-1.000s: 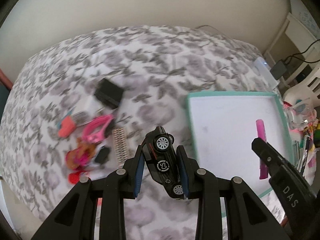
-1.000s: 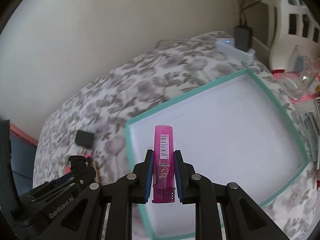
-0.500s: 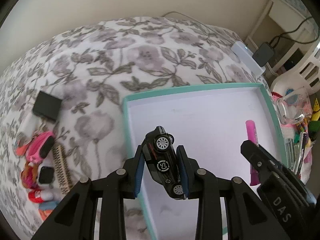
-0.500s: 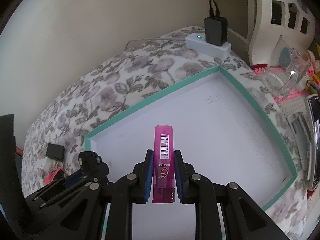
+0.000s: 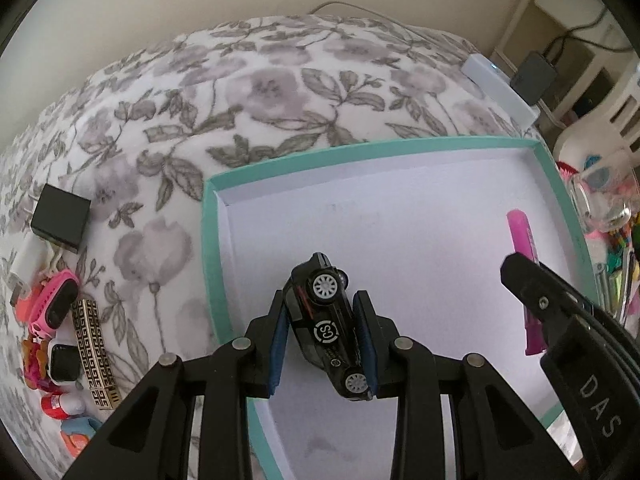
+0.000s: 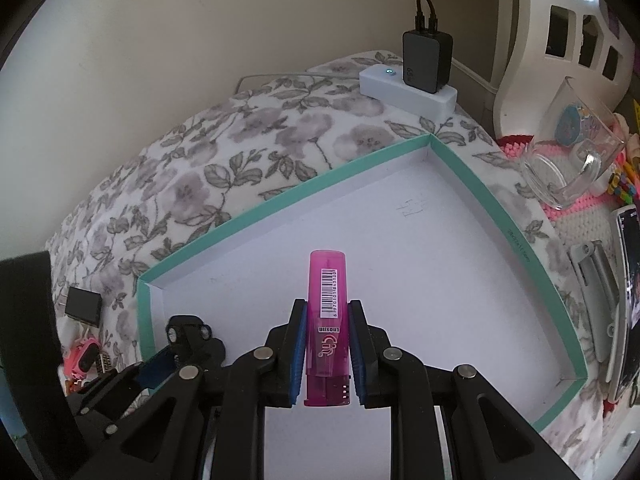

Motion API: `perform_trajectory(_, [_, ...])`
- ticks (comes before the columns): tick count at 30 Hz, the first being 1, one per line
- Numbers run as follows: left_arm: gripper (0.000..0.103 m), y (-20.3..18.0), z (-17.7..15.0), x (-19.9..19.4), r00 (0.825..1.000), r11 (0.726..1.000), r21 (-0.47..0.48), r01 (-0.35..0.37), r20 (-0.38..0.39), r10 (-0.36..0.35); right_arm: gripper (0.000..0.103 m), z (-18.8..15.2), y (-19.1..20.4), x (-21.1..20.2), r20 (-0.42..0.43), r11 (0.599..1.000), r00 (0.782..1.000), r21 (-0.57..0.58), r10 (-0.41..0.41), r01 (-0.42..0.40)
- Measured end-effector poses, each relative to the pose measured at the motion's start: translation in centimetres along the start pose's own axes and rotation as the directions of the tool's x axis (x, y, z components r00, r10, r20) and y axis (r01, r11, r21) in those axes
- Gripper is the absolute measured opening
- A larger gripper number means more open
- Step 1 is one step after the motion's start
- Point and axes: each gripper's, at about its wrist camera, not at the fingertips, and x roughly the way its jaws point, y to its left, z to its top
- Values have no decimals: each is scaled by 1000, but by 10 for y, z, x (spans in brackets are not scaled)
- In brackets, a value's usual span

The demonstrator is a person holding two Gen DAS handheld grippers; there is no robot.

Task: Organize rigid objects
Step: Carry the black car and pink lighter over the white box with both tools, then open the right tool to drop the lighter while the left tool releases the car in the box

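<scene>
My left gripper [image 5: 322,320] is shut on a black toy car [image 5: 326,332], held tilted over the near left part of a shallow white box with a teal rim [image 5: 208,248]. My right gripper [image 6: 327,326] is shut on a pink lighter [image 6: 327,320] with a barcode label, held over the same box [image 6: 240,224]. The lighter [image 5: 524,248] and the right gripper's fingers [image 5: 532,284] also show at the right in the left wrist view. The left gripper with the car [image 6: 188,332] shows at the lower left in the right wrist view.
The box lies on a floral cloth [image 5: 280,92]. Left of it lie a black cube [image 5: 60,220], a pink watch [image 5: 54,304], a patterned bar [image 5: 94,352] and small toys. A white power strip with a black charger [image 6: 424,68] and a glass mug [image 6: 572,172] sit at the right.
Both grippers have moved right and forward over the box, each still holding its object. The pile of small items has slid to the left edge of the left wrist view.
</scene>
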Motion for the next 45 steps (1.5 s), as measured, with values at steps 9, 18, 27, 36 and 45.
perform_trajectory(9, [34,-10,-6,-2,998,999,36,-25,58,22,21,-3,0,4,-20,1000,1000,8,-6,6])
perform_trajectory(18, [34,-2,-8,-2,998,1000,13,-28,63,27,21,-5,2,8,-38,1000,999,-9,-8,8])
perform_trajectory(27, [35,22,-11,-1,998,999,-17,-34,59,35,21,-7,10,12,-54,999,999,-48,-8,5])
perform_trajectory(36, [34,25,-13,-2,998,1000,-9,-26,56,27,22,-8,12,15,-61,998,998,-57,-20,17])
perform_trajectory(45, [35,25,-13,-3,999,1000,-21,0,35,0,22,-7,12,11,-46,997,998,-69,-31,27])
